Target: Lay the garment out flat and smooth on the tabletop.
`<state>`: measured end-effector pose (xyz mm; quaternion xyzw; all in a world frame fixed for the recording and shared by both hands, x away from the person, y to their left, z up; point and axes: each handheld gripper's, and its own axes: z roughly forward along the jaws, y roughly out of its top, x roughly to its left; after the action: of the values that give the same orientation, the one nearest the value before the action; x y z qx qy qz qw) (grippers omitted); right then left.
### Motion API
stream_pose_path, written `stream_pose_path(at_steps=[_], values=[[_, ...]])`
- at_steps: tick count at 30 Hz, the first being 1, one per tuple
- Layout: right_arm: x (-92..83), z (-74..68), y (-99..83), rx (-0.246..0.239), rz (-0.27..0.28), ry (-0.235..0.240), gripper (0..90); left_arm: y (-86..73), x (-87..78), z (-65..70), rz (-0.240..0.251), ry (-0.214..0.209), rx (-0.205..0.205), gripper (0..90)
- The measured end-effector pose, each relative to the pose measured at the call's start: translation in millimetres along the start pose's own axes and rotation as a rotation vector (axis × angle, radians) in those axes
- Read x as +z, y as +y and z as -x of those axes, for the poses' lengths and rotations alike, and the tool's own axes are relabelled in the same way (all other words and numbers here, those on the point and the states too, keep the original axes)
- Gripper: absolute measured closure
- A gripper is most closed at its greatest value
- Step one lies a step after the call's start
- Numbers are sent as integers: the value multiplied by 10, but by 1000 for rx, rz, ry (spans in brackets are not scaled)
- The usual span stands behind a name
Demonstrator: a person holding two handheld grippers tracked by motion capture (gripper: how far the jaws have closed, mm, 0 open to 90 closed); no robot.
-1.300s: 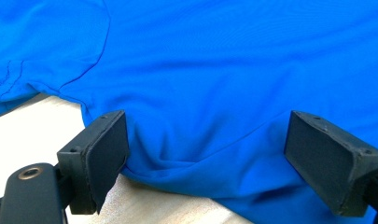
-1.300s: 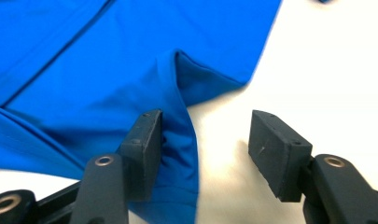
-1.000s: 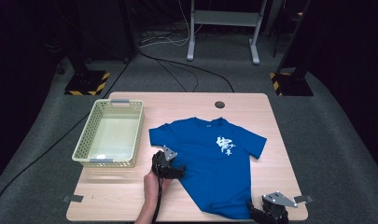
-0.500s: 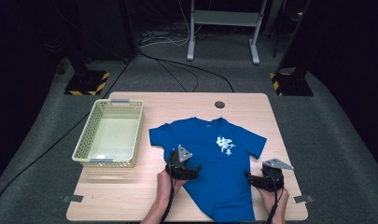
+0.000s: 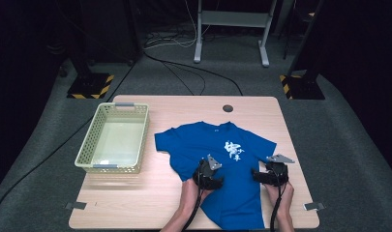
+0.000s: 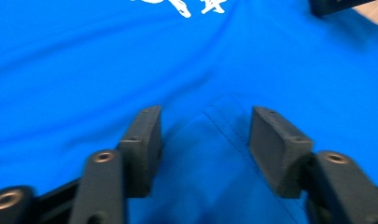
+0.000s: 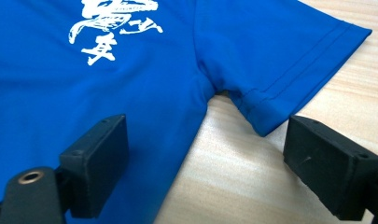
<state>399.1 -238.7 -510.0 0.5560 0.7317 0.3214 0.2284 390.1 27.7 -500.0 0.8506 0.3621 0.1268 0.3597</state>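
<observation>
Left hand-held gripper (image 5: pixel 209 175) closing around a T-shirt (image 5: pixel 218 145) fold, not yet pinched; right hand-held gripper (image 5: pixel 267 174) wide beside its sleeve.

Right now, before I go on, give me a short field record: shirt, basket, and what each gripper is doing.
shirt: blue T-shirt with white print, lying flat on the wooden table
basket: pale mesh basket, left of the shirt, apart from it
left gripper: fingers have just been closing, a raised fold of shirt between them, pads not yet pressing
right gripper: open, fingers have just been opening, astride the shirt's side edge below the sleeve
</observation>
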Motion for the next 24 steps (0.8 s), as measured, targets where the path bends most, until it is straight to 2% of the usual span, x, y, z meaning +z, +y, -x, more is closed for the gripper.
stream_pose_path(at_steps=[6, 9, 12, 24], values=[[6, 0, 5, 0, 0, 0, 133, -77, -48, 7, 34, -46, -1, 724], [11, 4, 9, -4, 1, 3, 133, -113, -70, -11, 49, -56, -17, 819], [12, 5, 10, -5, 1, 5, 133, -146, -89, -46, 60, -78, -43, 845], [12, 7, 10, -5, 2, 4, 135, -144, -135, -56, 64, -79, -33, 859]])
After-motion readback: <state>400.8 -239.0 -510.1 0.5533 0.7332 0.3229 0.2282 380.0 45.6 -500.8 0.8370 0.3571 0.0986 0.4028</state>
